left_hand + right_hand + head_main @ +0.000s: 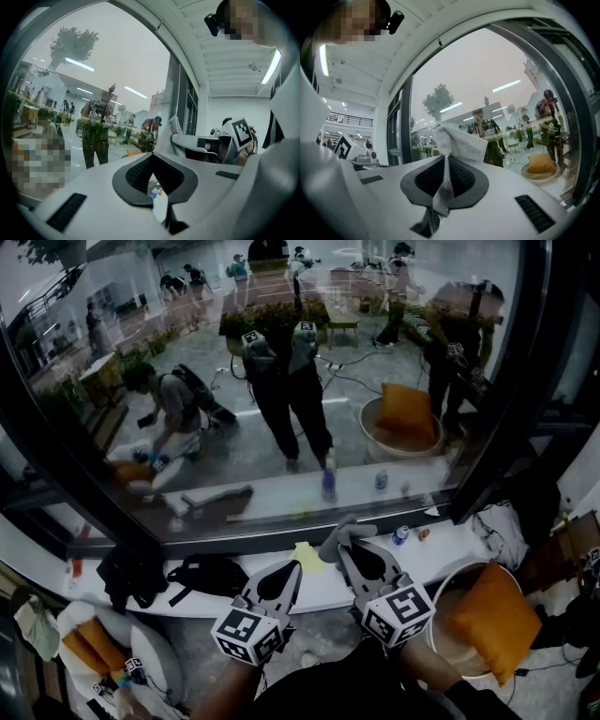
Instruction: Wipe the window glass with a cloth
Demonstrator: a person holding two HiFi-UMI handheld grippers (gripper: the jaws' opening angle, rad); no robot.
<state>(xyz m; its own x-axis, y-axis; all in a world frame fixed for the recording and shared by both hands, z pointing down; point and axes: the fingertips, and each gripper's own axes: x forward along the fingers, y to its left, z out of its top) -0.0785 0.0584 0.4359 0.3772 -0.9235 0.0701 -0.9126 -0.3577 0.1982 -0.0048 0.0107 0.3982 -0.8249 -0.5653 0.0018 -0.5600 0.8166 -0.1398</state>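
Observation:
The window glass (141, 343) fills most of the head view and mirrors the room and a person. My right gripper (351, 552) is shut on a grey cloth (339, 534), held just in front of the lower part of the pane. In the right gripper view the cloth (458, 139) is pinched between the jaws and bunches above the right gripper (445, 164), close to the glass (487, 70). My left gripper (289, 570) sits beside it on the left, shut and holding nothing. The left gripper view shows the left gripper (152, 161) with the cloth (171, 135) to its right.
A white sill (234, 601) runs under the window, with a yellow pad (307, 557), a small can (400, 534) and a black bag (211, 574) on it. A round basket with an orange cushion (489, 613) stands at the lower right. The dark window frame (511, 381) rises on the right.

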